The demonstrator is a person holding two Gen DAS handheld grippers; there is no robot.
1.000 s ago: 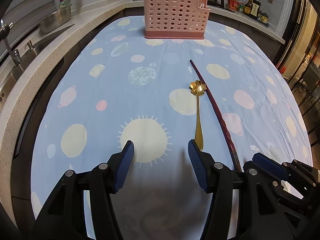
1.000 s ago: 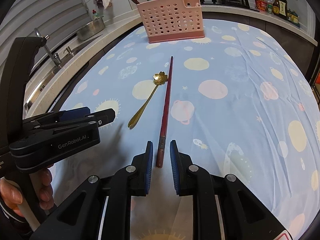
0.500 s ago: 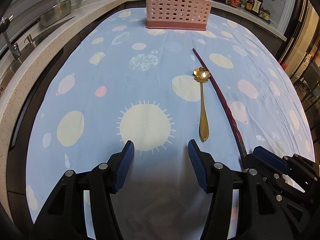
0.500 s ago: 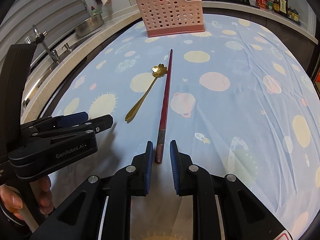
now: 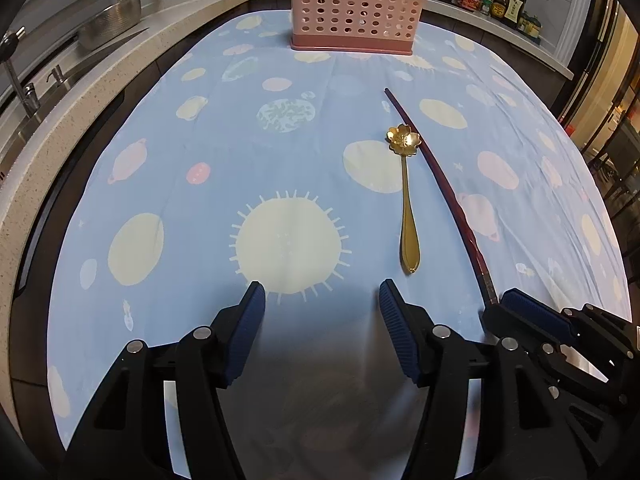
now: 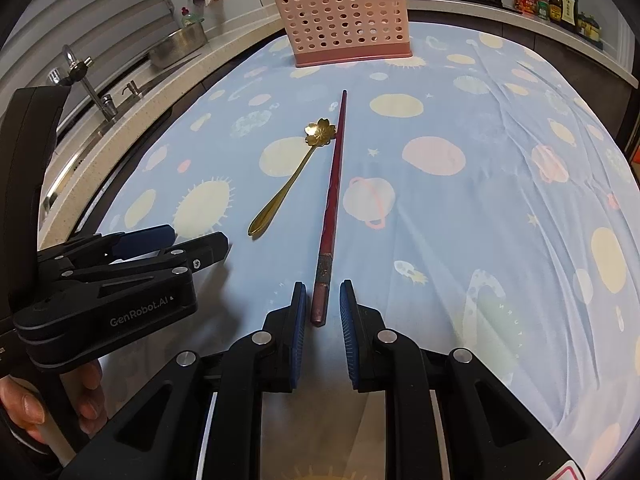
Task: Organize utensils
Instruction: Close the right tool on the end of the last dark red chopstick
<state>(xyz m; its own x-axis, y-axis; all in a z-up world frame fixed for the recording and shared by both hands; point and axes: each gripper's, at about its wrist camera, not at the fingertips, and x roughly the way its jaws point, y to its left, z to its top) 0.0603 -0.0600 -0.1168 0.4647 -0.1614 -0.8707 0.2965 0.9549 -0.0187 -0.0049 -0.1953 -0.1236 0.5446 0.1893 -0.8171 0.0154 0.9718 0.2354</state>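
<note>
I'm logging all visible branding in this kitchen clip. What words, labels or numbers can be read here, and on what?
"GenRobot.AI": white print on the side of the left gripper, in the right wrist view.
Labels on the sauce bottles on the counter: too small and blurred to read.
Red-edged sticker at the bottom of the right wrist view: cut off, unreadable.
No other text shows.

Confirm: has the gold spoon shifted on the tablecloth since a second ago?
No. In the left wrist view the gold spoon still has its flower bowl at the right edge of the cream circle printed on the cloth, beside the red chopstick, as before.
</note>
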